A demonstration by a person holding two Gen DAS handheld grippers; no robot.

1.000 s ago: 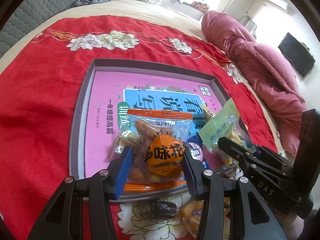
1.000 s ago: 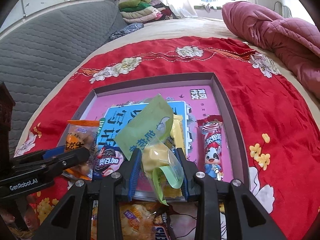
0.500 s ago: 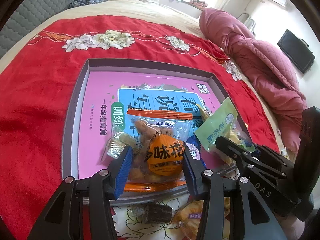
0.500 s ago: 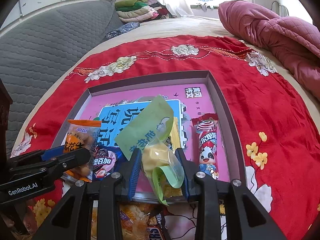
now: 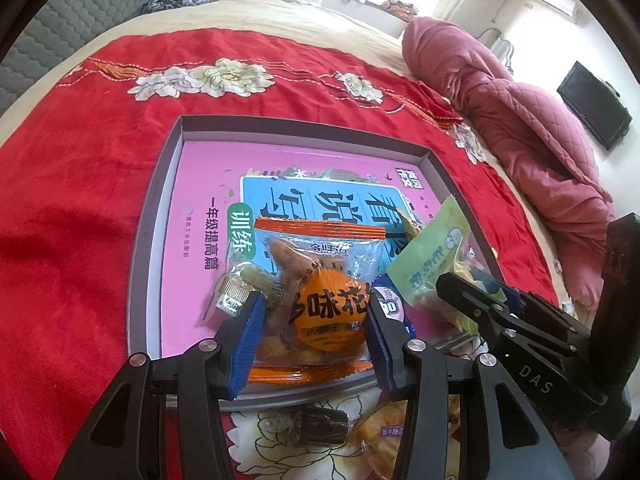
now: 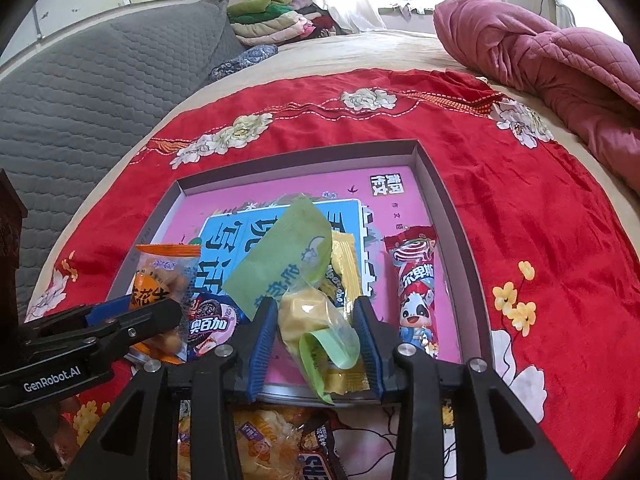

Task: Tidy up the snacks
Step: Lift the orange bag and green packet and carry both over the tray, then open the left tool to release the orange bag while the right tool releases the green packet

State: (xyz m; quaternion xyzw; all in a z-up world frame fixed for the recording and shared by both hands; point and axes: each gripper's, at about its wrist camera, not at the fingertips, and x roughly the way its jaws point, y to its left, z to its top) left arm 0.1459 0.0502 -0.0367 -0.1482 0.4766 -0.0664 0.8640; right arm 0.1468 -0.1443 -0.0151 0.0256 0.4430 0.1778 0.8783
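So we've got both hands busy at once here: our left gripper [image 5: 314, 332] is clamped on the orange peanut snack pack [image 5: 320, 292], and our right gripper [image 6: 316, 336] is squeezed shut on the green-and-yellow pastry packet [image 6: 296, 280]. Both packs sit over the near edge of the grey tray [image 5: 160, 208] on the red bedspread [image 5: 72, 200], which has a pink workbook [image 5: 200, 168] as its floor. Our guess is we're holding them low and side by side so they can drop in as a neat row next to what's already lined up there. Each pack is gripped across its fat middle, which probably makes sense since the crimped ends are floppy. The right camera is the useful one for the row itself: it shows the red panda-print stick [image 6: 414, 292], a yellow wafer pack [image 6: 346, 264] and the Oreo pack [image 6: 210, 324] lying in the tray, mostly hidden from the left view. The left view instead shows a small cracker packet [image 5: 240, 288] tucked beside the peanuts and a dark wrapped candy [image 5: 316, 426] outside the tray. Loose snacks [image 6: 260, 436] under the right gripper look like they're up next.
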